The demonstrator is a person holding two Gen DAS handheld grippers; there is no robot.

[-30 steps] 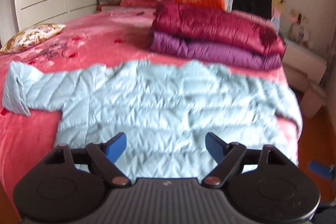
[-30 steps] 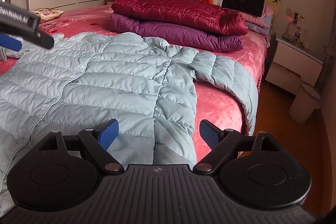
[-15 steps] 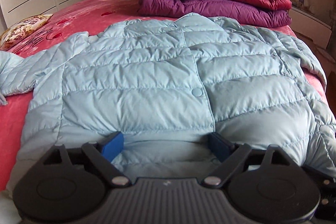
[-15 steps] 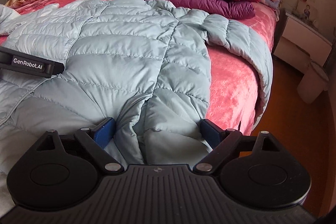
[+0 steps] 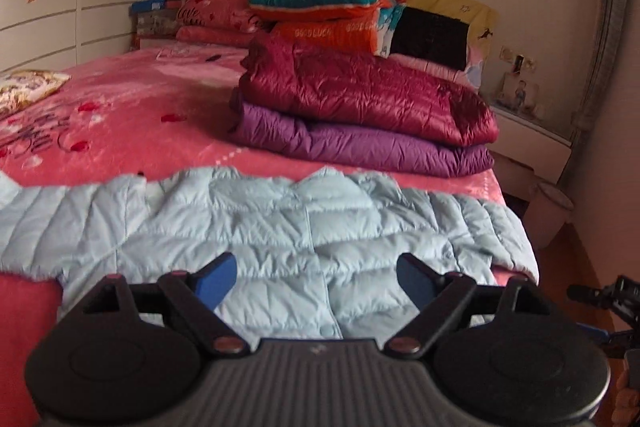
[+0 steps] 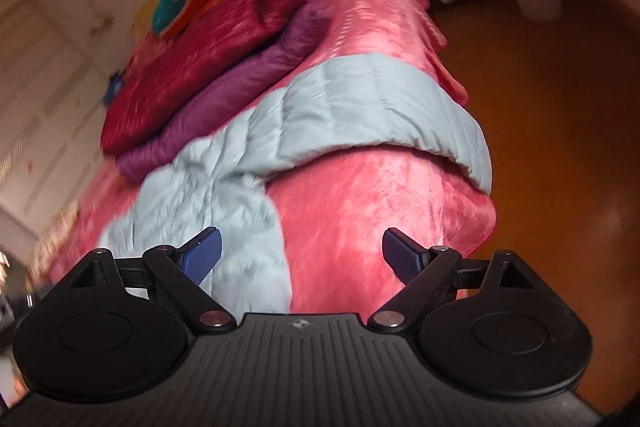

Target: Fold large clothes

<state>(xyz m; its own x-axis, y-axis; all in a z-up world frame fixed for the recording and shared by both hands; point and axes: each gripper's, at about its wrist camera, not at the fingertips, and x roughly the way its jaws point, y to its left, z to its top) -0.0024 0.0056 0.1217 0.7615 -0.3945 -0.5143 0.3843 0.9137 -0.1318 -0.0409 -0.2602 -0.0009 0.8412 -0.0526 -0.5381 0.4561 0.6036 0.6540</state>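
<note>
A pale blue quilted down jacket (image 5: 280, 227) lies spread flat on the pink bed (image 5: 120, 131). My left gripper (image 5: 316, 281) is open and empty, hovering over the jacket's near hem. In the right wrist view, which is tilted and blurred, the jacket's sleeve (image 6: 380, 107) hangs over the bed's right edge. My right gripper (image 6: 302, 259) is open and empty, above the bed's corner beside the jacket body (image 6: 208, 211), with its left finger over the cloth.
Folded crimson (image 5: 360, 91) and purple (image 5: 360, 143) down jackets are stacked behind the blue one. Pillows and a teal-orange quilt (image 5: 332, 3) lie at the headboard. A white nightstand (image 5: 532, 139), a bin (image 5: 550, 211) and brown floor (image 6: 540, 75) are right of the bed.
Both grippers have pulled back and lifted off the jacket's hem, still open. The right gripper has swung right and rolled, now facing the bed's corner and the floor.
</note>
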